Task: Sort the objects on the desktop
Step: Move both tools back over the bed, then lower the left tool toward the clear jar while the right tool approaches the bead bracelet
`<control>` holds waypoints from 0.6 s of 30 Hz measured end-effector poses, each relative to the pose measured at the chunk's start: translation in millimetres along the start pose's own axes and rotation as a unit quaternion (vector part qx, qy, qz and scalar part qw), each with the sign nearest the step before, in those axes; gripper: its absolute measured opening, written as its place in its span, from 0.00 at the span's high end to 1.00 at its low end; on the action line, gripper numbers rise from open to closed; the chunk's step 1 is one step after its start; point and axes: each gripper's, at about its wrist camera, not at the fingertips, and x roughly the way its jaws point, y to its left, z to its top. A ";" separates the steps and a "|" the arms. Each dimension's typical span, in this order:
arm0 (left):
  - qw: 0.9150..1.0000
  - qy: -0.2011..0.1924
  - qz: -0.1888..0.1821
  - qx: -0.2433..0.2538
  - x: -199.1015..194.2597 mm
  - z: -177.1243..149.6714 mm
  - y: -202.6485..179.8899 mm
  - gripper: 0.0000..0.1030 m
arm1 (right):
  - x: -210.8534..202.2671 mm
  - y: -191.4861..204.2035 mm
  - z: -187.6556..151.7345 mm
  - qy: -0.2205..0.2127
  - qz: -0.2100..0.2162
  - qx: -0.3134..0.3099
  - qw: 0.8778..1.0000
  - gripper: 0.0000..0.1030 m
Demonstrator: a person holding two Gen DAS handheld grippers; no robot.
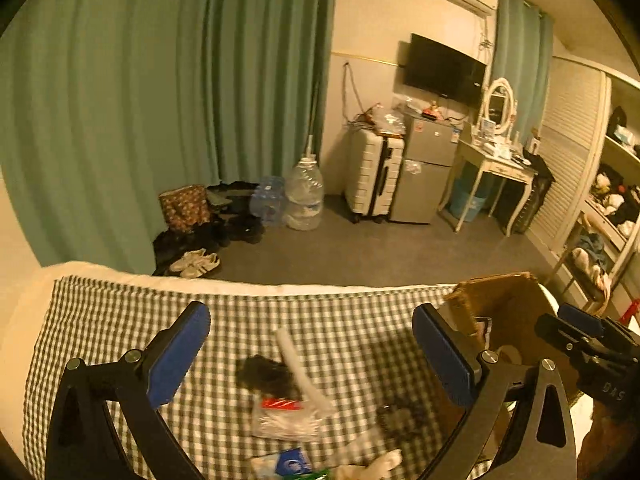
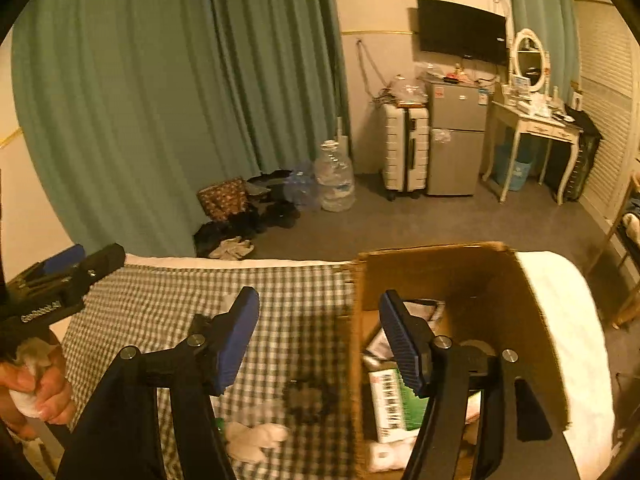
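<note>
Both empty-handed right now: left gripper (image 1: 312, 360) spread wide above the clutter (image 1: 288, 400) on the checked cloth (image 1: 120, 320), probably picking a target, right gripper (image 2: 320, 340) partly open by the cardboard box (image 2: 500, 280) on the right, where sorted stuff sits

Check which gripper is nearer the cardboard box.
Right. The right gripper hangs at the cardboard box, one finger over its opening; the left gripper is over the checked cloth beside it.
</note>
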 end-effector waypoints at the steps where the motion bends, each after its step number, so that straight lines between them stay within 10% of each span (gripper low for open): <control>1: 1.000 0.001 0.003 -0.002 1.4 -3.6 7.3 0.00 | 3.2 7.1 -1.4 0.003 0.007 -0.005 1.000 0.39; 18: 0.996 0.061 0.038 -0.056 42.1 -83.9 78.7 0.00 | 62.8 73.6 -25.4 0.055 0.041 -0.022 0.997 0.39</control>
